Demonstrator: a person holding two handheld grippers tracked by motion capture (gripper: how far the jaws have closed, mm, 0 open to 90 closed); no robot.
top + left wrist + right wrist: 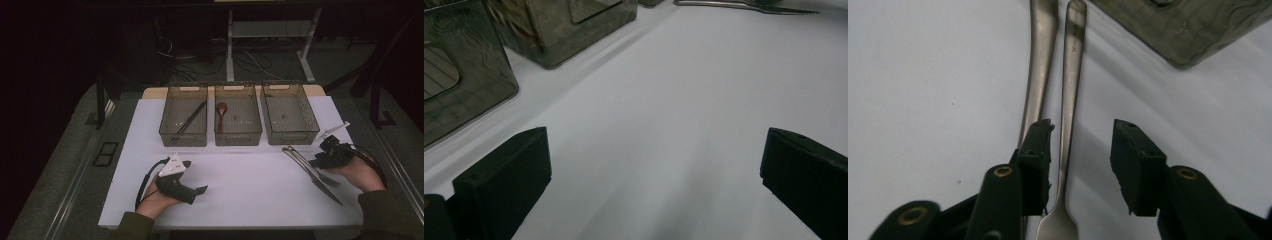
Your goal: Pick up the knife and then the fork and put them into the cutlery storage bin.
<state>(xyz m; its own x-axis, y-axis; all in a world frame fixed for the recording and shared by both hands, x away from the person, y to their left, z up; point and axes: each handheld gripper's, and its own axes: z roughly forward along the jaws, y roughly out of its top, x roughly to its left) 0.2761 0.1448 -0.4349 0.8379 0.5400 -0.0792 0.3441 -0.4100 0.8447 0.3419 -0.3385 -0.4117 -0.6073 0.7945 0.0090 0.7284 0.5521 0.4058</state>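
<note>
Now, the risks, line by line.
Right gripper (1080, 135): jaws apart, straddling the fork (1068, 115), not yet closed on it.
Fork: flat on the table (250, 180) at 4 o'clock, just beside the knife (1040, 65).
Risk: the near jaw may snag the knife too, or the thin handle may slip.
Left gripper (654, 165): wide open, idle at 7 o'clock.
Bins (290, 134): at 12 o'clock; the right one looks empty.

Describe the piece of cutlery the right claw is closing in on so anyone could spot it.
On the white table, right of the three bins, two metal pieces lie side by side. The fork sits between the right claw jaws; its neighbour, the knife, lies outside them.
</note>
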